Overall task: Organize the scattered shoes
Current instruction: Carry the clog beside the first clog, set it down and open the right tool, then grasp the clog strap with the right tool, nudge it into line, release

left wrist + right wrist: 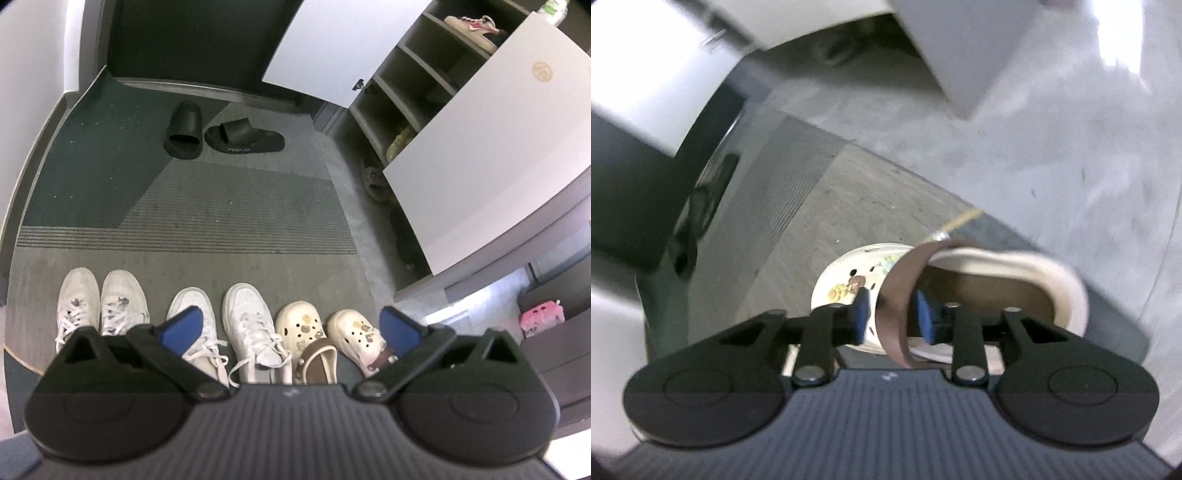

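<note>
**Mina:** Nearest to the lens is the right claw point(892, 314). Is it holding something?

**Jonas:** Not really. Its blue pads point(858, 314) stand half apart, and the brown strap point(897, 332) of one cream clog point(842, 273) passes between them without being pressed. I think the strap was chosen because it is thin and easy to catch, while the body of the clog is too wide.

**Mina:** And where is this clog?

**Jonas:** It is low at the edge of the mat point(820, 206), tilted. This view is blurred, so I cannot tell if it rests fully on the floor.

**Mina:** What about the left claw point(291, 326)?

**Jonas:** It is spread wide and empty, hanging above the row. Just below it, the cream clogs point(354, 332) stand beside two pairs of white sneakers point(251, 317), toes pointing the same way. I judge that this row is the tidy part.

**Mina:** What is farther away?

**Jonas:** Two black slides point(221, 136) lie well apart from the row, near the door, at different angles. They seem not yet sorted. To the right, the shoe cabinet point(480, 147) is open, with a pink sneaker point(472, 26) on its top shelf, so shoes may also go there.
</note>
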Demonstrator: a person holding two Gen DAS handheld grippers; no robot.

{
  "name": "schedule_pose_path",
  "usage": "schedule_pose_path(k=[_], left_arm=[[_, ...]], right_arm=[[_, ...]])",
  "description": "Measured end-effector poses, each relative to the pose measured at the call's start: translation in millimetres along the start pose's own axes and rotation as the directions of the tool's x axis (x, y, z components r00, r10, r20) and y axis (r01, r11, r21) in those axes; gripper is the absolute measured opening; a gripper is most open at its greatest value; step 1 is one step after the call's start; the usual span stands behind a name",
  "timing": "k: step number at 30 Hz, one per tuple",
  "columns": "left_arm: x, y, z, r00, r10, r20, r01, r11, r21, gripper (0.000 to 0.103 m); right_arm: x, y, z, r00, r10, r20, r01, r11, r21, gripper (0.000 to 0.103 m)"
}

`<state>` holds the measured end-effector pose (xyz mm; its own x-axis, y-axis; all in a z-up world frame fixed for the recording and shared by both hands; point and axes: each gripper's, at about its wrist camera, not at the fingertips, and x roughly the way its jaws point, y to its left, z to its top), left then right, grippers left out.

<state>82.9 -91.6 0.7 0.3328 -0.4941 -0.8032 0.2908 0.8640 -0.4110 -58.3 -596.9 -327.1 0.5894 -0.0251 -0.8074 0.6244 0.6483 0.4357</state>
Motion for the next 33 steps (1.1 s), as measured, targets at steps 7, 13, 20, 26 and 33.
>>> schedule_pose_path(k=[7,13,20,26,33], left_arm=[[-3,10,1,1.0,0.004,-0.004,-0.004,1.0,-0.025,0.102],[4,20,7,0.998,0.069,0.008,-0.069,0.996,-0.059,0.102],[11,22,7,0.996,0.085,-0.029,-0.087,0.994,-0.065,0.102],[11,17,6,0.997,0.071,-0.027,-0.072,0.997,-0.03,0.103],[20,26,9,0.995,0.08,-0.059,-0.084,0.995,-0.056,0.103]], right_arm=[[-9,0,-4,0.999,-0.05,0.02,0.053,0.972,-0.228,0.055],[6,-6,-6,0.997,0.001,0.082,0.004,0.998,-0.065,0.029],[27,17,-6,0.998,-0.033,0.059,0.04,0.991,-0.126,0.026],[15,23,-24,0.996,0.006,0.094,0.037,0.896,-0.443,0.062],[40,12,-39,1.0,-0.026,-0.014,0.015,0.857,-0.515,0.075]])
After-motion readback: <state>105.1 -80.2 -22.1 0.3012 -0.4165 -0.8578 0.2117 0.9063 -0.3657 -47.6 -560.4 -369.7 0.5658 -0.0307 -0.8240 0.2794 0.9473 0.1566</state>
